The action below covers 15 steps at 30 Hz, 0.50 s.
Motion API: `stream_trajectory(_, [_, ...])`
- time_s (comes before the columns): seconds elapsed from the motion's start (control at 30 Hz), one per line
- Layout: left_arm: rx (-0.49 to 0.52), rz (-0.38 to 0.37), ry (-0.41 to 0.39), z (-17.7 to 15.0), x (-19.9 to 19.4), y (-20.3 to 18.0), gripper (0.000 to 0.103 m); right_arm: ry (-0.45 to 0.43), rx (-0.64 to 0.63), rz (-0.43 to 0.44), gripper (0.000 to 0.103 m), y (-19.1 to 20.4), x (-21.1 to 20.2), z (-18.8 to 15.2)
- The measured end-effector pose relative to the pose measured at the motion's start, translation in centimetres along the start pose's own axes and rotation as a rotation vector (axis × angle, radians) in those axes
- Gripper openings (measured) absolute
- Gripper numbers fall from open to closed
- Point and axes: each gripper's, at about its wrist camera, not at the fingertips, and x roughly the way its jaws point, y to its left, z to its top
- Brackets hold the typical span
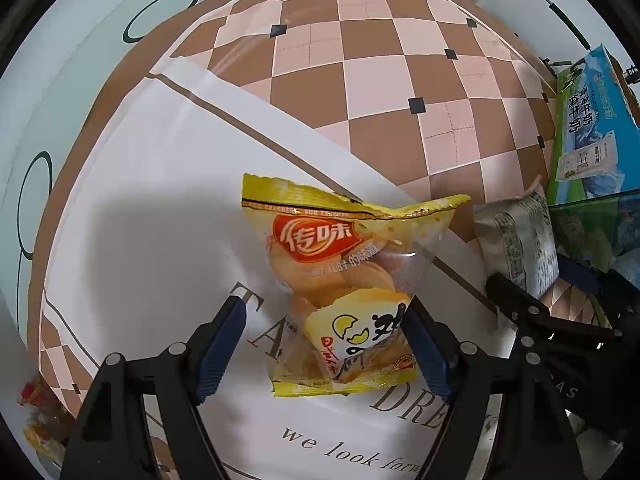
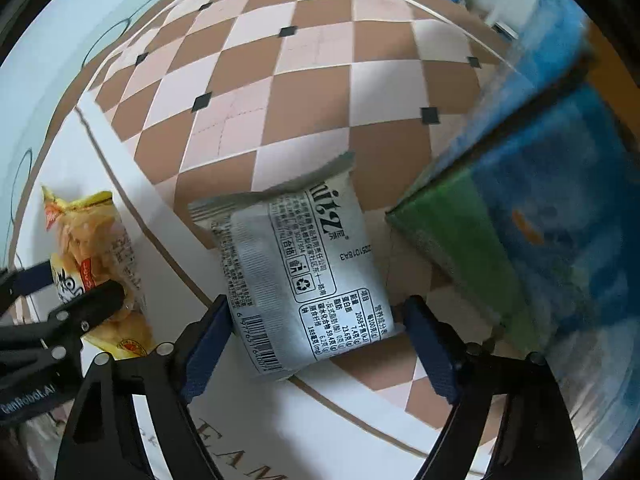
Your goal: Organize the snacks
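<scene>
A yellow cracker packet (image 1: 344,280) lies on the white cloth between the wide-apart fingers of my left gripper (image 1: 326,344); the right finger touches its edge and the left finger stands clear. It also shows in the right wrist view (image 2: 96,264). A grey-white snack packet (image 2: 304,276), label side up, lies between the spread fingers of my right gripper (image 2: 316,344). The same packet shows in the left wrist view (image 1: 520,240). The right gripper (image 1: 560,320) sits just right of the left one. Both grippers are open.
A blue-green milk carton box (image 1: 588,128) stands at the right, close to the grey packet, and shows blurred in the right wrist view (image 2: 520,208). The checkered tablecloth (image 1: 380,60) stretches ahead. More snack wrappers (image 1: 40,416) lie at the far left edge.
</scene>
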Motion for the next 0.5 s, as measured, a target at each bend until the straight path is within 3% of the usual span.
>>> stream_trajectory(0.13, [0.012,0.007,-0.004,-0.2,0.0,-0.4,0.078,0.084,0.110,0.015,0.086,-0.6,0.1,-1.2])
stream_trajectory(0.23, [0.019,0.011,-0.002,0.2,-0.5,-0.6,0.078,0.142,0.185,0.081,0.087,-1.2,-0.1,-2.2])
stream_trajectory(0.37, [0.027,0.025,0.017,0.6,0.0,-1.4,0.078,0.118,0.233,0.081,0.087,-2.1,-0.9,-1.5])
stream_trajectory(0.5, [0.009,-0.009,0.026,0.9,0.7,-1.3,0.075,0.114,0.233,0.066,0.087,-2.7,-0.5,-1.2])
